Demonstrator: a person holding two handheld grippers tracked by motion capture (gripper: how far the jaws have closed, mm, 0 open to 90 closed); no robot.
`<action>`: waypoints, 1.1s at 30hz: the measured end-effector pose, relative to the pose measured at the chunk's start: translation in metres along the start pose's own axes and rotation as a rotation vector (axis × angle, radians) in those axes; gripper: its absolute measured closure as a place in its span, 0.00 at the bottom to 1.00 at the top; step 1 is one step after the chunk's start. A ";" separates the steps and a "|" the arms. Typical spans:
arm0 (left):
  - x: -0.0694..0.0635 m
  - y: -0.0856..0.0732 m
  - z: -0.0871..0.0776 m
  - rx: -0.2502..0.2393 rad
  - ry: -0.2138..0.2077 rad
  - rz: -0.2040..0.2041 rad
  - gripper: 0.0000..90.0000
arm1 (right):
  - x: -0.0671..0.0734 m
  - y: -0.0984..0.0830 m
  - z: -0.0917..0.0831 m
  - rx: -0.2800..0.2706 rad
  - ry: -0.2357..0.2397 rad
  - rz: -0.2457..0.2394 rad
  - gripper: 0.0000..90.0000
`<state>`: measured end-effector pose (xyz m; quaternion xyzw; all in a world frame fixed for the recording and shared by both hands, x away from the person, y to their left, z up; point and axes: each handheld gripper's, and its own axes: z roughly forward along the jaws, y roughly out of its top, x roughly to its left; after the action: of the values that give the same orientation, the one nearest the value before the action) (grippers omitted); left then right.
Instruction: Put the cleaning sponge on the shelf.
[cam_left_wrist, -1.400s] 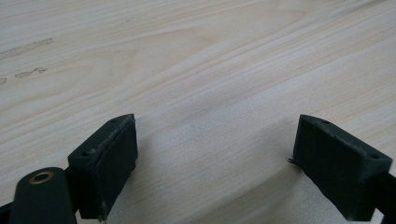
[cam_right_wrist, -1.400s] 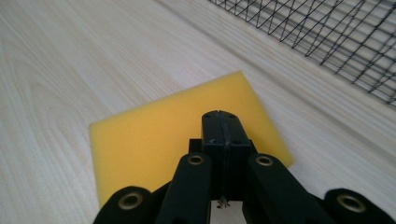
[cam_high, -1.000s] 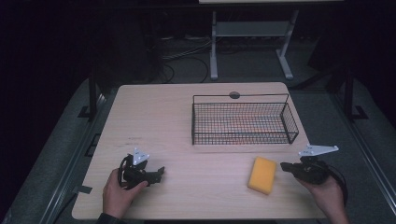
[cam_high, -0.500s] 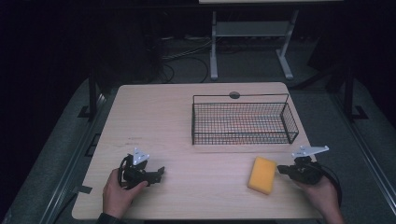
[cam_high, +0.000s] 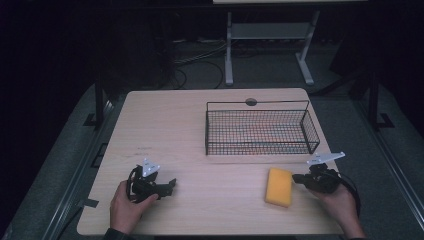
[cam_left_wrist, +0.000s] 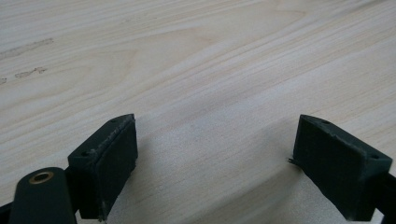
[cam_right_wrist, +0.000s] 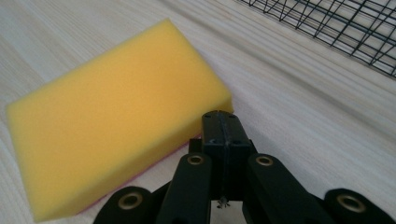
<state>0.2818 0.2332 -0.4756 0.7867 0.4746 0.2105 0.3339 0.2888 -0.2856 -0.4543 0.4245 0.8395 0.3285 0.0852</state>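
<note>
The right gripper had its 2 black jaws pressed flat together with nothing between them, and its tip sat just beside the near edge of the yellow sponge, low over the wood; the clenched jaws suggested a gripper being lined up on the sponge rather than one ready to take it, since they would have had to part before they could straddle the block. In the high view that gripper lay in the person's right hand at the right front of the table, pointing left at the sponge, which rested flat on the bare wood, apart from everything else. A thin pink layer seemed to show under the sponge's near edge, so the soft yellow side faced up. The wire basket stood just behind the sponge, upright with its top free, probably where the sponge was meant to go. The left gripper was released, its 2 pads standing wide over bare wood; held in the left hand at the left front, well apart from the sponge, it looked parked out of the way.
</note>
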 end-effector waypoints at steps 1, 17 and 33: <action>0.000 0.000 0.000 0.000 0.000 0.000 0.15 | 0.000 0.000 0.000 0.000 0.000 0.000 1.00; 0.000 0.000 0.000 0.000 0.000 0.000 0.15 | 0.003 0.019 0.010 0.003 0.001 -0.035 1.00; 0.000 0.000 0.000 -0.003 0.000 -0.003 0.15 | 0.010 0.038 0.021 -0.001 0.019 -0.065 1.00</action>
<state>0.2818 0.2329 -0.4758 0.7854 0.4756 0.2106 0.3355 0.3165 -0.2515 -0.4454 0.3938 0.8535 0.3299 0.0878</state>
